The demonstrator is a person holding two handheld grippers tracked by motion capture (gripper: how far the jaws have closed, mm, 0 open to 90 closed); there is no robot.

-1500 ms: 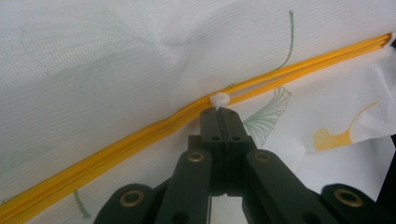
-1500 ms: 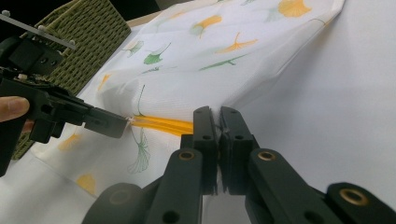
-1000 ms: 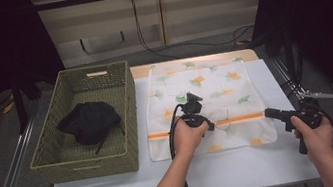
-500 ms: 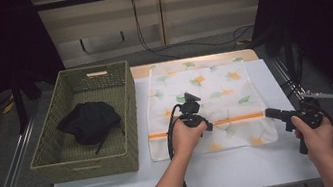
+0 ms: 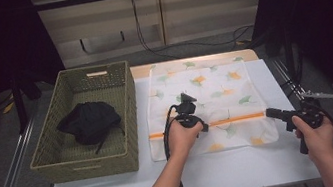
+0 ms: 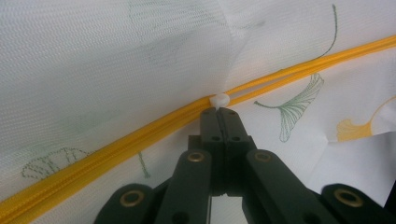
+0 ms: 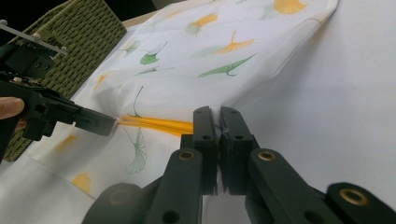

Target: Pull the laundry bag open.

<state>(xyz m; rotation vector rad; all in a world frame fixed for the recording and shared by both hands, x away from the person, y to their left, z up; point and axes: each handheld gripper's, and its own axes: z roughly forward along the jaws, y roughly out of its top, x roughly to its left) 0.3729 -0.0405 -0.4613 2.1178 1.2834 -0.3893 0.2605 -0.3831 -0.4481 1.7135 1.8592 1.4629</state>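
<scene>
Zipping step: left gripper point(image 6: 218, 112) clamps the zip pull point(image 6: 219, 99); right gripper point(image 7: 218, 122) pinches the bag point(image 5: 205, 92) edge. Next: draw pull along zipper point(image 6: 116, 140)

white table point(image 5: 237, 171): a bare strip runs along the near edge, open to passage from the left corner to the right. the wicker basket point(image 5: 129, 129) stands on the left part, its right wall just beside the mesh laundry bag point(image 5: 204, 87), leaving only a narrow gap between the 2. a dark garment point(image 5: 89, 122) takes up the middle of the basket floor; bare floor remains around it. the left gripper point(image 5: 205, 127) sits over the bag's yellow zipper point(image 5: 239, 119), the right gripper point(image 5: 270, 112) at the bag's right edge; bare table lies right of the bag.
</scene>
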